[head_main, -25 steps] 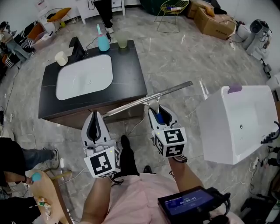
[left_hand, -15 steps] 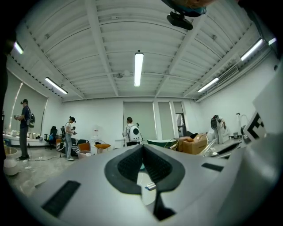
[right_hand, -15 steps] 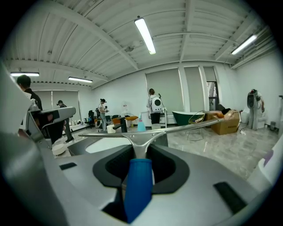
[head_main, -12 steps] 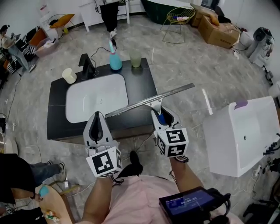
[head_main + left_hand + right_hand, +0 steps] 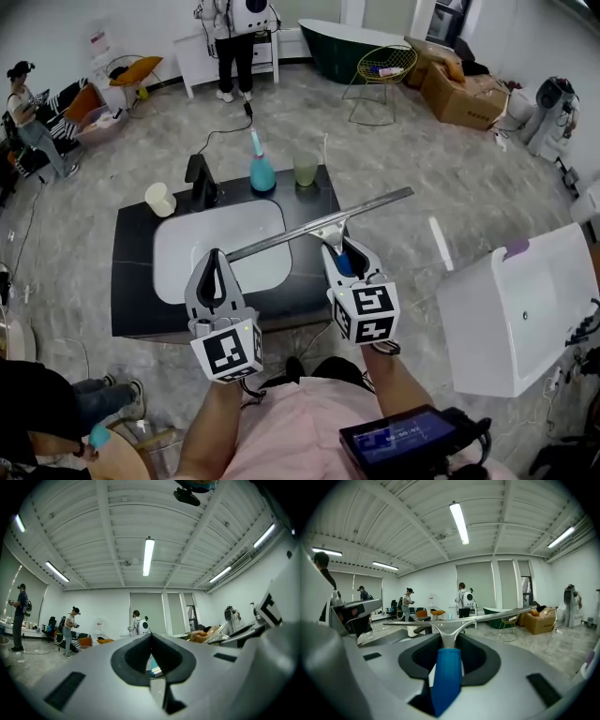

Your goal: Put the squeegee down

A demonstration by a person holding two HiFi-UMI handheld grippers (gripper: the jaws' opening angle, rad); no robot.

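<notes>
one squeegee (image 5: 448, 679) clamped by right hand-held gripper (image 5: 449, 639), per its view; left hand-held gripper (image 5: 150, 637) seemingly closed.

A lab-like test hall: freestanding sink counter (image 5: 133, 272), white bathtub (image 5: 487, 319), cardboard boxes (image 5: 464, 89), ceiling strip lights (image 5: 148, 557).

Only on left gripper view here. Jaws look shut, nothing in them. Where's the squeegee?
Observer: The right gripper is shut on the squeegee, clamping its blue handle.
Operator: Anywhere to set it down?
Observer: A dark counter with a white basin lies just ahead of both grippers.
Operator: Clutter on it?
Observer: Along its far edge only: cream cup, black faucet, teal bottle, green cup.
</notes>
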